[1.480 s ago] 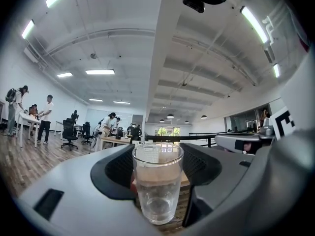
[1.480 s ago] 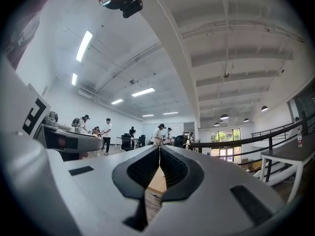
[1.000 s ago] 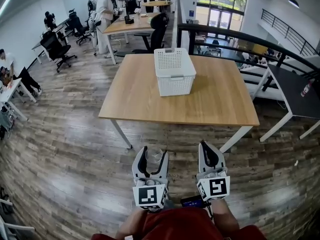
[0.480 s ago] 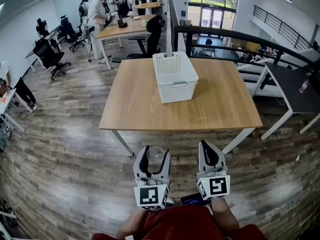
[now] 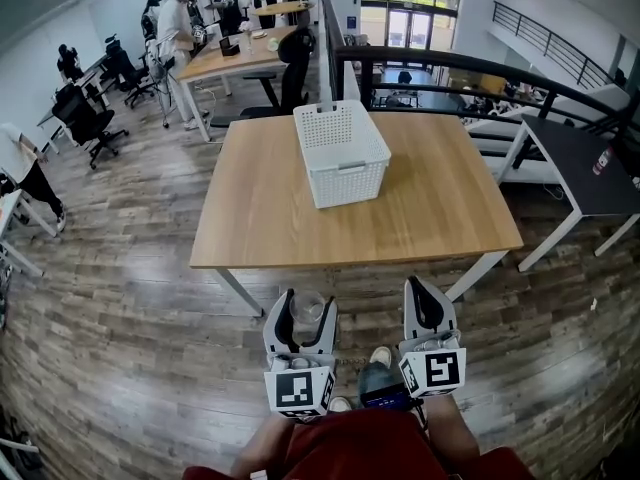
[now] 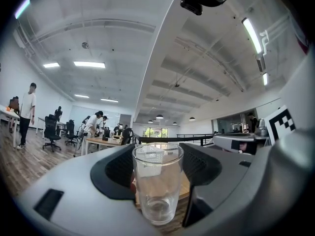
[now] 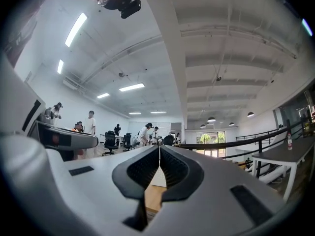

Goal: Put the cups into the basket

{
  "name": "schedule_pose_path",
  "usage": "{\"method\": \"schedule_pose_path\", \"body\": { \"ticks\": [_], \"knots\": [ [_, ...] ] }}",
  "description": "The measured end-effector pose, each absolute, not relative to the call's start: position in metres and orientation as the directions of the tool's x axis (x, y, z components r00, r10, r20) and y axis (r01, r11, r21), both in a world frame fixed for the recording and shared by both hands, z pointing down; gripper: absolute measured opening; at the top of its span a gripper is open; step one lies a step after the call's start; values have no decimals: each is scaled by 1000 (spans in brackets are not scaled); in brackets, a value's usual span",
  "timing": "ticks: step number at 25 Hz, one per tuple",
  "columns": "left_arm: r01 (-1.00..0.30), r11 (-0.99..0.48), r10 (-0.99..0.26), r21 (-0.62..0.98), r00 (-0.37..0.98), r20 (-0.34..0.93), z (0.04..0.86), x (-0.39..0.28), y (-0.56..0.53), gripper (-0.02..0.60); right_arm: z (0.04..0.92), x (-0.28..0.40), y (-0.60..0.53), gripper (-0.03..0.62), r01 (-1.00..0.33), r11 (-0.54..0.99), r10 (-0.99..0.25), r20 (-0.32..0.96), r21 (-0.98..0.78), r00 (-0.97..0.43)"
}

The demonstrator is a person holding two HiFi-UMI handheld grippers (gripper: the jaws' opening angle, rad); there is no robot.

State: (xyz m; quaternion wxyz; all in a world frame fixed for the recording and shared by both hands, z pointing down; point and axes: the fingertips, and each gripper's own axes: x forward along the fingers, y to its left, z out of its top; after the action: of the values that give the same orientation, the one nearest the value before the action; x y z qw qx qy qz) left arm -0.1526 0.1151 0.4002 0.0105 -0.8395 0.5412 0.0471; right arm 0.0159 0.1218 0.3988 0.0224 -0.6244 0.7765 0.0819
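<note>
A clear glass cup [image 6: 156, 181] stands upright between the jaws of my left gripper [image 5: 302, 316], which is shut on it; the cup [image 5: 308, 308] also shows in the head view, held over the floor short of the table. My right gripper [image 5: 427, 306] is shut with nothing in it, its jaws meeting in the right gripper view [image 7: 159, 167]. The white perforated basket [image 5: 341, 152] stands on the wooden table [image 5: 260, 218], towards its far middle, well ahead of both grippers.
Wood-plank floor lies between me and the table's near edge. A dark railing [image 5: 450, 63] runs behind the table. A black table [image 5: 590, 173] stands at the right. Several people, desks and office chairs [image 5: 85, 118] fill the back left.
The table and basket have drawn slightly nearer and shifted in the head view as I moved forward. Both grippers keep their places in the view; the left still holds the cup.
</note>
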Motion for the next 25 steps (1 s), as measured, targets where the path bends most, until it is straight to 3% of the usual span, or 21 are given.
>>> {"method": "schedule_pose_path", "body": {
  "ticks": [25],
  "knots": [
    [-920,-388,-921,57,385,-56,402,-118,17,288,411,45,14,12,-964,254,-961,-92,77,-260]
  ]
}}
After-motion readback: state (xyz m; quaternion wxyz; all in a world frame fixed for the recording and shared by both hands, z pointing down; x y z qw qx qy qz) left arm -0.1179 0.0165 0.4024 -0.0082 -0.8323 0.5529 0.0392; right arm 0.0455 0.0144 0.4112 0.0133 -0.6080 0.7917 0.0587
